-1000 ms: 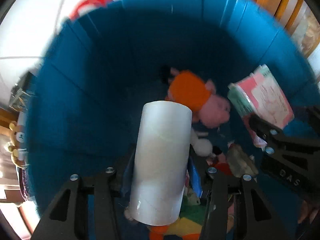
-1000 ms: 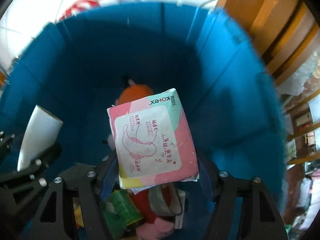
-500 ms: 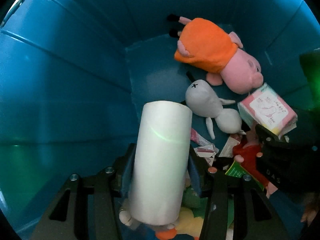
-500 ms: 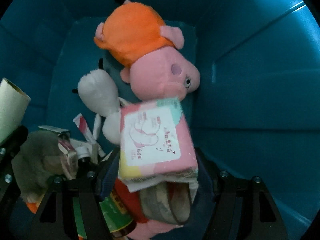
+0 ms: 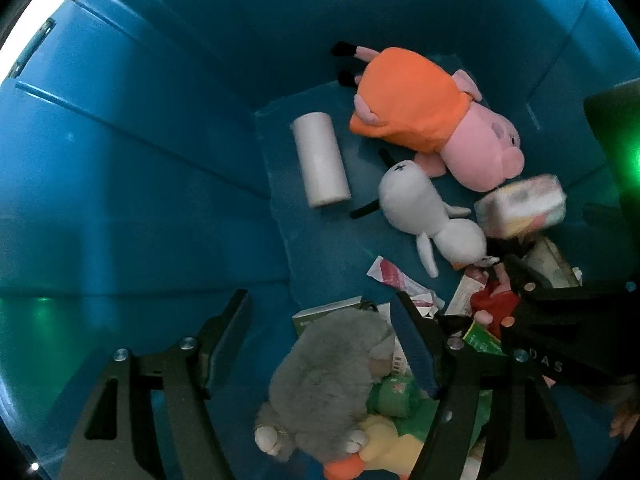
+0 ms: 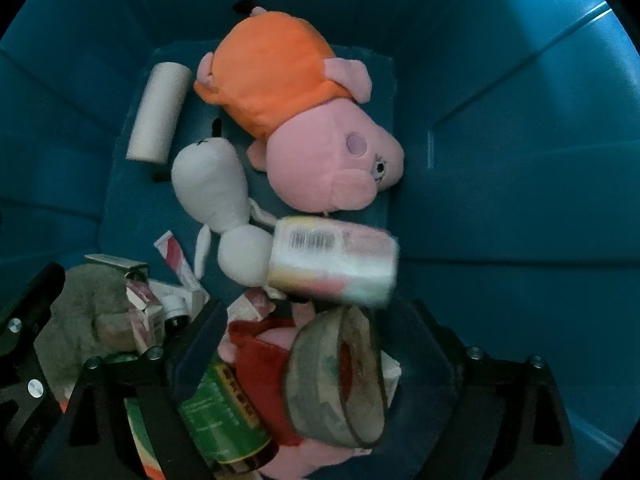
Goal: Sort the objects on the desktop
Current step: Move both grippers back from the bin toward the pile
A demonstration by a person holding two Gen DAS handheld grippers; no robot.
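Both grippers hang inside a deep blue bin (image 5: 140, 160). My left gripper (image 5: 320, 312) is open and empty. The white roll (image 5: 320, 160) lies on the bin floor by the left wall; it also shows in the right wrist view (image 6: 160, 110). My right gripper (image 6: 316, 320) is open and empty. The pink pad pack (image 6: 332, 260) is blurred just beyond its fingertips, beside the white plush (image 6: 216, 196); it also shows in the left wrist view (image 5: 520, 204). The right gripper's body shows in the left wrist view (image 5: 560, 332).
An orange-and-pink pig plush (image 6: 300, 120) lies at the far end. A grey plush (image 5: 332, 376), a green can (image 6: 224, 416), a tape roll (image 6: 340, 376), a red toy (image 6: 260, 364) and small cartons (image 6: 144, 304) pile at the near end. The bin walls (image 6: 500, 160) stand close all round.
Both grippers opened. The white roll left my left gripper and now lies on the bin floor. The pad pack left my right gripper and is dropping beside the white plush.
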